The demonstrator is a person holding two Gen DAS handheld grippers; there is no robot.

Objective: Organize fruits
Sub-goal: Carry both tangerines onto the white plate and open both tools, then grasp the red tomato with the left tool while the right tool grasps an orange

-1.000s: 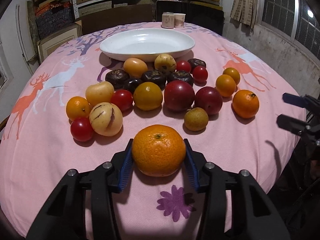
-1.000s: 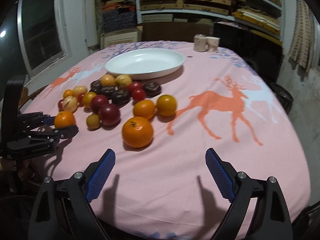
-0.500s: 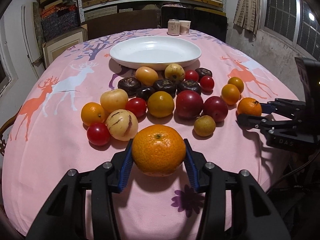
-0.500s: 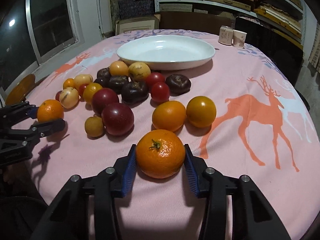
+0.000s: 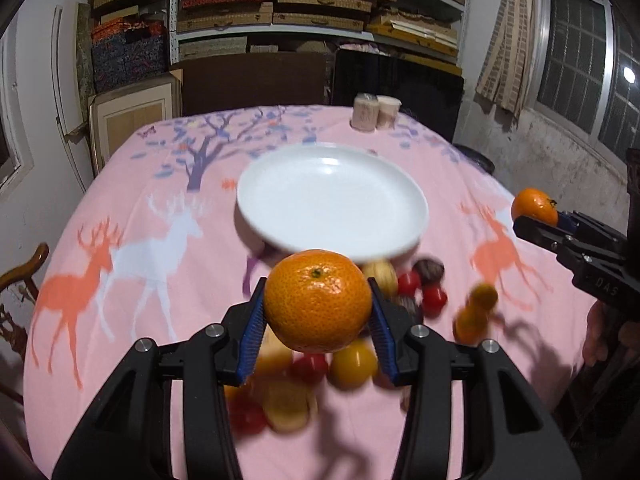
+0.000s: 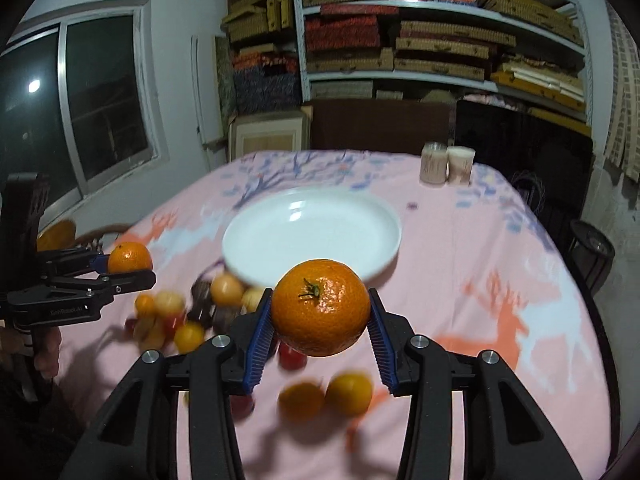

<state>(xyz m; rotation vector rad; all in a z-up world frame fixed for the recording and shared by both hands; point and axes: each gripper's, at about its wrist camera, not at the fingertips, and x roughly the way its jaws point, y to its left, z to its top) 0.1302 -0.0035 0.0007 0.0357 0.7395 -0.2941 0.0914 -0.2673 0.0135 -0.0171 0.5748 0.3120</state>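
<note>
My left gripper is shut on an orange tangerine and holds it in the air above the fruit pile, short of the white plate. My right gripper is shut on a second tangerine, also lifted, near the plate's front rim. Each gripper shows in the other view: the right one with its tangerine at the right edge, the left one with its tangerine at the left. The plate holds nothing.
Several loose fruits, red, yellow, orange and dark, lie blurred on the pink deer-print tablecloth below the grippers. Two small cups stand at the table's far edge. Shelves with boxes fill the back wall.
Both grippers have risen off the table with their tangerines and moved forward towards the plate. The right gripper closed on its tangerine about half a second ago.
</note>
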